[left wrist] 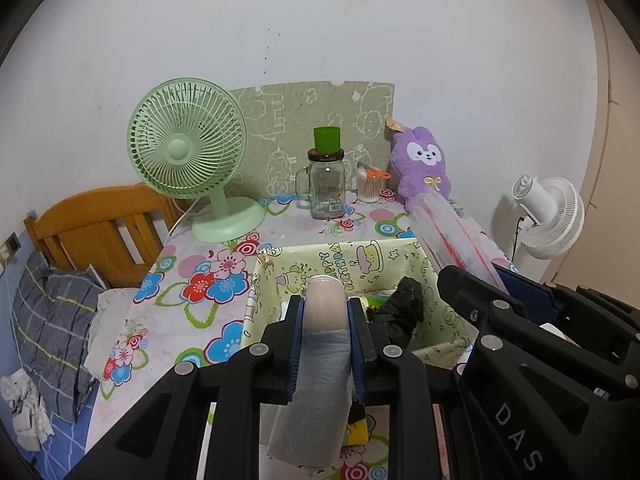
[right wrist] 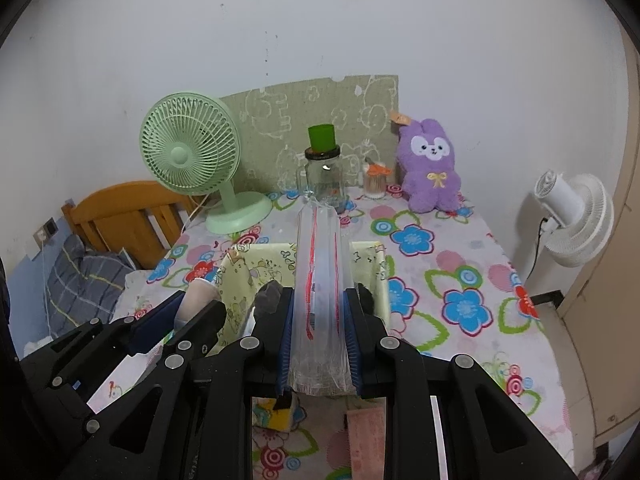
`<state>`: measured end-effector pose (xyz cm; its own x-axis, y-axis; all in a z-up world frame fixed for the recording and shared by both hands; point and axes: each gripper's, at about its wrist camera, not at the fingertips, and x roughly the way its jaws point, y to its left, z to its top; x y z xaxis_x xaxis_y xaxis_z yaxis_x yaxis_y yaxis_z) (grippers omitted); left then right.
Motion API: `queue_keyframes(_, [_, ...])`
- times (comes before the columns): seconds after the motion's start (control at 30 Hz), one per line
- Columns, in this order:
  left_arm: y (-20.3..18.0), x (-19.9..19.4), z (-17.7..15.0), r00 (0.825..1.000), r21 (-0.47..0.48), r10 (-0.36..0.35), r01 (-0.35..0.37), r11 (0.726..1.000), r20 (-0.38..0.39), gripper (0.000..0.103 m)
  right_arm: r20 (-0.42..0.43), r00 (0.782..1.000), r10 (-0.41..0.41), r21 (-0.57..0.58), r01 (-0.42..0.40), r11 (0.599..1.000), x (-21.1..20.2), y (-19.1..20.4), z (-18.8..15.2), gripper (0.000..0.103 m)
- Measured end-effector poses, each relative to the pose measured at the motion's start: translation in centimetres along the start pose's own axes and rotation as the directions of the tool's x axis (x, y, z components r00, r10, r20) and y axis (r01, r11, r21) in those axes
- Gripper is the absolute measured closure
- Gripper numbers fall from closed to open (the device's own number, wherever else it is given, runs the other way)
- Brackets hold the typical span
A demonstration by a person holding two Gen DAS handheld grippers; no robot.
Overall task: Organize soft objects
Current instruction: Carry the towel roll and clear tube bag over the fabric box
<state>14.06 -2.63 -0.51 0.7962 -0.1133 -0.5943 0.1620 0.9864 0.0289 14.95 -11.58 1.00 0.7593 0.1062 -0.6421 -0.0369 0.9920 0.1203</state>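
- Left hand-held gripper: lower centre of the left wrist view, its blue pads pinching a rolled soft tube, beige at the tip and pale blue-grey lower down.
- The tube's beige tip projects over the near part of a pale yellow-green fabric box printed with cartoons.
- A crumpled black soft item lies inside the box, just right of the tube.
- Right hand-held gripper: lower centre of the right wrist view, pads pressed against a clear plastic bag with red striping. The bag extends forward over the box.
- The box rests on a surface covered by a flower-print cloth.
- Rear of the surface, left to right: mint-green desk fan, clear glass handled jar with a green cup on top, small container of cotton swabs, purple plush rabbit.
- Far right: white fan, off the surface.
- Left edge: wooden headboard and grey plaid pillow.
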Motion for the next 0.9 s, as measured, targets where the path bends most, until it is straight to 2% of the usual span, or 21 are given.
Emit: queue_keyframes(0.9, [1.0, 7.8, 0.7, 0.997, -0.049, -0.031, 0.027, 0.998, -0.075, 0.083, -0.066, 0.996, 0.061, 0.001, -0.061, 0.998, 8.0, -0.8, 1.1, 0.077])
